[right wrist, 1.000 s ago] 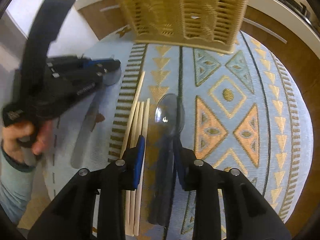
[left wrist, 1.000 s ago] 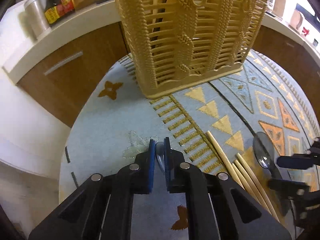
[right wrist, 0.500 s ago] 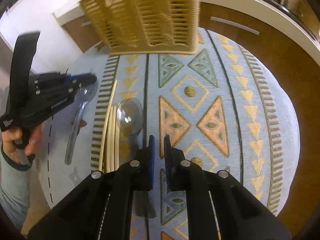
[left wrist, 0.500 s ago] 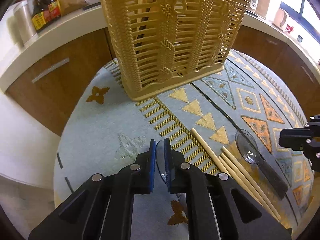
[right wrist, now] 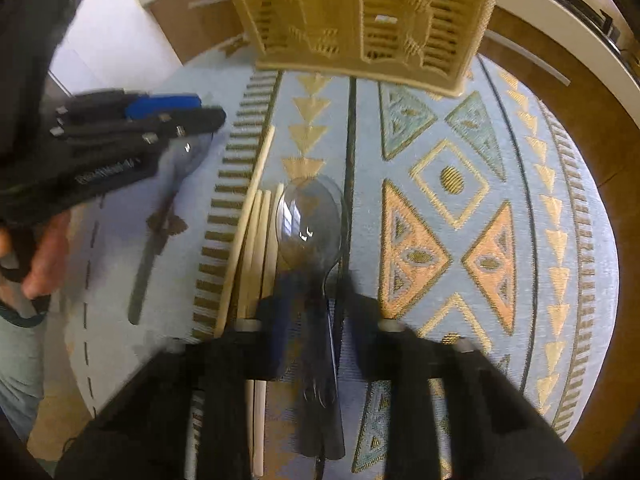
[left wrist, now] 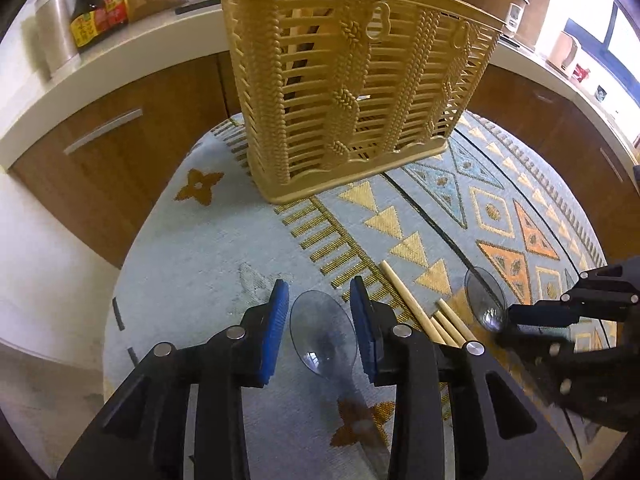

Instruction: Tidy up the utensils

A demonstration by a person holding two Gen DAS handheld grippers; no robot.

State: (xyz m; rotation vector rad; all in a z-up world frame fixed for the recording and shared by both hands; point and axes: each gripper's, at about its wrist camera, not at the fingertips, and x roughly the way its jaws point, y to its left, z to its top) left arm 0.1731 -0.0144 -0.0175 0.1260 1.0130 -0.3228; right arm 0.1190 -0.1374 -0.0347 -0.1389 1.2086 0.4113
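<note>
White lettering is seen on the side of the left hand-held gripper in the right wrist view, but it is too blurred to be read. Yellow and red labels are carried by two dark bottles on the counter behind; their print cannot be made out.

The left hand-held gripper is held wide open, with the bowl of a clear spoon lying between its blue pads, untouched by either. This spoon lies flat on the patterned cloth of the surface, its long axis along the fingers, bowl pointed toward the basket; its handle is largely hidden beneath the gripper body.

The right hand-held gripper is smeared by motion blur. Its jaws are spread, straddling the neck of a second spoon without gripping it. That spoon's bowl also points toward the basket, and its dark handle runs back under the gripper. Four chopsticks lie just beside it on the left, roughly parallel, their near ends partly covered.

The basket stands upright at the far side of the cloth; its top is cut off in the right wrist view.
</note>
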